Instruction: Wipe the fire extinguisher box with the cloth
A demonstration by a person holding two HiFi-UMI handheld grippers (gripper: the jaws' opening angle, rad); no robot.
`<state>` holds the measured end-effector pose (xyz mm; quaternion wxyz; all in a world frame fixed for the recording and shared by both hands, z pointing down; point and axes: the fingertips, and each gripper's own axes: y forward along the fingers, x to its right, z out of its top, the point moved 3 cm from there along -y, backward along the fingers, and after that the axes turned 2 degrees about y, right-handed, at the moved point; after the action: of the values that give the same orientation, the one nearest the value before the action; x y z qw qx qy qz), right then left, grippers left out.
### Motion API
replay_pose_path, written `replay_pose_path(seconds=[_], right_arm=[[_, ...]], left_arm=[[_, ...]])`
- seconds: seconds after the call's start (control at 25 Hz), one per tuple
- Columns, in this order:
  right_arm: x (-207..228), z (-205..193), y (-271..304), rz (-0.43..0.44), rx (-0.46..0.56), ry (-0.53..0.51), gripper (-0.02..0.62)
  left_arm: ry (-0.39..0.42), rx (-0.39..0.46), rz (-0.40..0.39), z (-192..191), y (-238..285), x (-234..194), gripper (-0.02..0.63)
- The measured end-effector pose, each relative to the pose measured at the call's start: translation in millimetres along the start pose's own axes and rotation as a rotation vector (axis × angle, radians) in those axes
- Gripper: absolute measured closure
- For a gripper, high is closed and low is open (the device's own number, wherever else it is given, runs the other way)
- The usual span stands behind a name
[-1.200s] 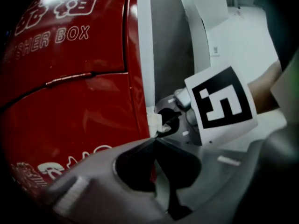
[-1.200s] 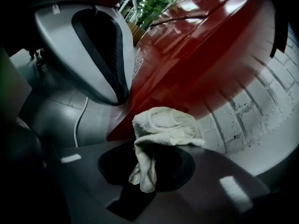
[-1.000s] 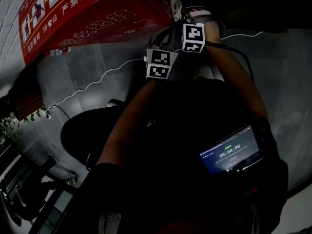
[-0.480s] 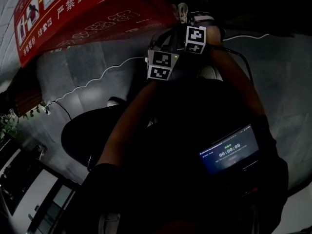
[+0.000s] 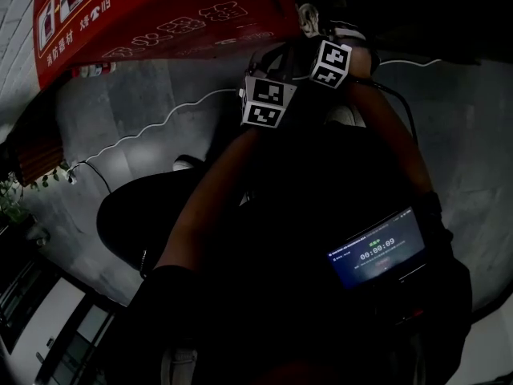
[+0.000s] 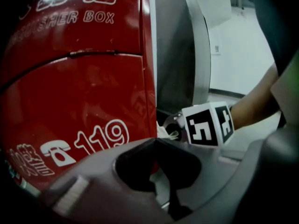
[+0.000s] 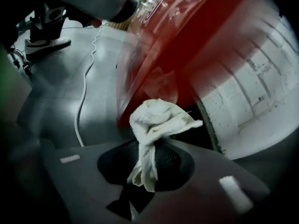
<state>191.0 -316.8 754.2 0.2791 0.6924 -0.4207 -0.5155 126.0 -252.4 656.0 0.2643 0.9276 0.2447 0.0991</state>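
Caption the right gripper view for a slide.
Right gripper clamps a white cloth near the red fire extinguisher box.

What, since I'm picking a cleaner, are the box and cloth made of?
Box: glossy red painted surface, likely metal or hard plastic; it shows reflections and sheen. Cloth: off-white and matte, probably soft terry-like fabric; it crumples into loose folds.

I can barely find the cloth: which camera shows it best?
The right gripper view: the white cloth sits bunched, clamped in the right gripper. The head view shows a pale scrap; the left gripper view a sliver.
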Motion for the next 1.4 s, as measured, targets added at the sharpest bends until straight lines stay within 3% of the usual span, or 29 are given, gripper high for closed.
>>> replay_pose_path(seconds=[0.24,0.48,0.72,1.0,1.2,1.4], right_arm=[[33,13,-78,-0.131,0.047,0.056,0.509],[61,23,-175,-0.245,0.124,0.180,0.509],[108,42,-299,-0.419,0.221,0.251,0.508],[145,119,-440,-0.585,0.381,0.209,0.508],[150,185,-487,-0.576,0.487,0.156,0.508],[151,265,-496,-0.554,0.574,0.101,0.508]], left_arm=[[0.011,0.090,0.009,37,-31,7,0.603],[0.049,0.188,0.021,80,-86,15,0.603],[0.102,0.347,0.026,152,-150,17,0.603],[0.117,0.528,0.056,238,-239,2,0.603],[0.153,0.635,0.111,290,-298,-23,0.603],[0.151,0.665,0.186,310,-357,-73,0.603]])
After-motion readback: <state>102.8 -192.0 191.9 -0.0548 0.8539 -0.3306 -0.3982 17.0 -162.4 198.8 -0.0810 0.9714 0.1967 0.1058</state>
